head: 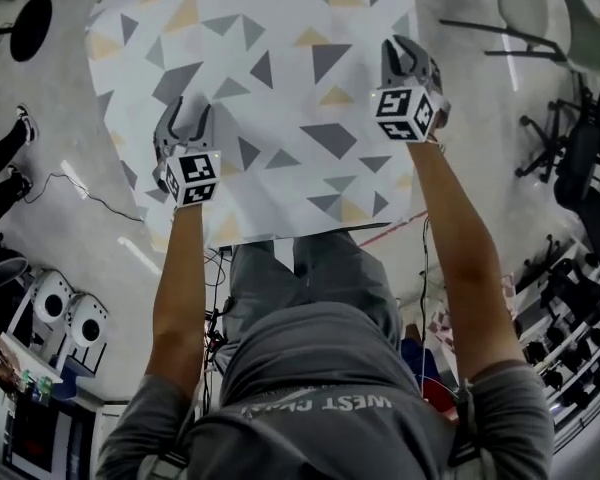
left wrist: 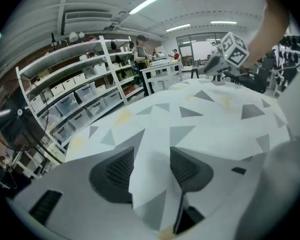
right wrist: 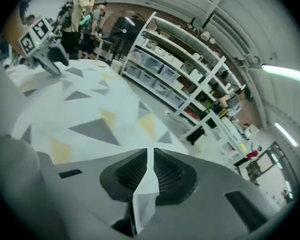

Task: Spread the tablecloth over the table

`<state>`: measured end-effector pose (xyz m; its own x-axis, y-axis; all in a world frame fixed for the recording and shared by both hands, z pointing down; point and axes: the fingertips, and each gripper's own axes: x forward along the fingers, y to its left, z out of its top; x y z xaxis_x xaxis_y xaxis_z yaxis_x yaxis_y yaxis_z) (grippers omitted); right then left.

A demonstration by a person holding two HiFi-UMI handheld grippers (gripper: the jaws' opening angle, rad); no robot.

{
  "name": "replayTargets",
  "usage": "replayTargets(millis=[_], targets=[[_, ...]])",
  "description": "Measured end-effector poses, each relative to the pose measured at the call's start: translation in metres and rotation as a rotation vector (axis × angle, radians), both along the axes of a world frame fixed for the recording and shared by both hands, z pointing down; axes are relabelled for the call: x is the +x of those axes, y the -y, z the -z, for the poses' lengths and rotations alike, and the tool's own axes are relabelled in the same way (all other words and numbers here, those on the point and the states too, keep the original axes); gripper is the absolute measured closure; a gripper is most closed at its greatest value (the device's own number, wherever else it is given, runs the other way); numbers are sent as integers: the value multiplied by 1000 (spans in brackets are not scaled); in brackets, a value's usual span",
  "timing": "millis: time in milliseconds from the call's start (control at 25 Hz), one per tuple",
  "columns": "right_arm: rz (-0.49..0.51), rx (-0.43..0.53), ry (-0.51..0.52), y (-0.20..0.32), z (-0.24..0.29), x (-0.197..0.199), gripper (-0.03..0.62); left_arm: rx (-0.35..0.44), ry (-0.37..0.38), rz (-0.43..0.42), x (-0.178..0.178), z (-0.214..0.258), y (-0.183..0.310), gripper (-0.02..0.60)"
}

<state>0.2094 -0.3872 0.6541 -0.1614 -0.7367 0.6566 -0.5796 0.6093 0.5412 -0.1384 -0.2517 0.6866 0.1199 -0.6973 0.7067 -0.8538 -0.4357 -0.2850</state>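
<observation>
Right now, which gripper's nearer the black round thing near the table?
Left. Left gripper: on the triangle-patterned tablecloth side facing the black round thing. Right gripper: opposite side.

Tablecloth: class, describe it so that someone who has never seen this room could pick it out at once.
In the head view, on the pale floor ahead of the person stands one large draped shape. That is the tablecloth, with the left gripper and right gripper on it. Alone here, it is white with scattered grey and yellow triangles.
</observation>
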Motion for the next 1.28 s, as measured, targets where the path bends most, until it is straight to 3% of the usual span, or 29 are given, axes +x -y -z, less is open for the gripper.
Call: replayTargets(millis=[80,160,200,480,640,760,840,880,960,1040,1160,1280], targets=[[49,-117,35,-40,-33,-23,546,-12,-51,26,-5,-9,-8,366],[8,-192,56,-68,-57,-24,569,4,-124,49,-4,-12,-15,406],[-21,-189,78,-75,-61,-22,599,16,-146,55,-3,-11,-17,432],[-142,-148,166,-118,-60,-2,600,42,-115,-9,5,-10,-30,496],[-224,-176,244,-143,-62,11,597,31,-115,-34,10,-15,-42,511],[-475,-179,409,-153,-49,60,570,27,-119,-59,9,-15,-46,511],[-681,-183,547,-163,-40,111,509,30,-123,-69,9,-14,-44,511],[-753,-230,631,-173,-44,130,431,29,-124,-71,9,-13,-44,511],[-834,-395,852,-201,-61,147,377,27,-124,-75,10,-13,-45,511],[-843,-541,1031,-224,-72,146,351,27,-124,-83,11,-13,-47,511],[-747,-674,1054,-248,-71,131,365,23,-123,-90,12,-12,-49,511],[-686,-665,1030,-258,-60,127,507,23,-121,-98,13,-12,-49,509]])
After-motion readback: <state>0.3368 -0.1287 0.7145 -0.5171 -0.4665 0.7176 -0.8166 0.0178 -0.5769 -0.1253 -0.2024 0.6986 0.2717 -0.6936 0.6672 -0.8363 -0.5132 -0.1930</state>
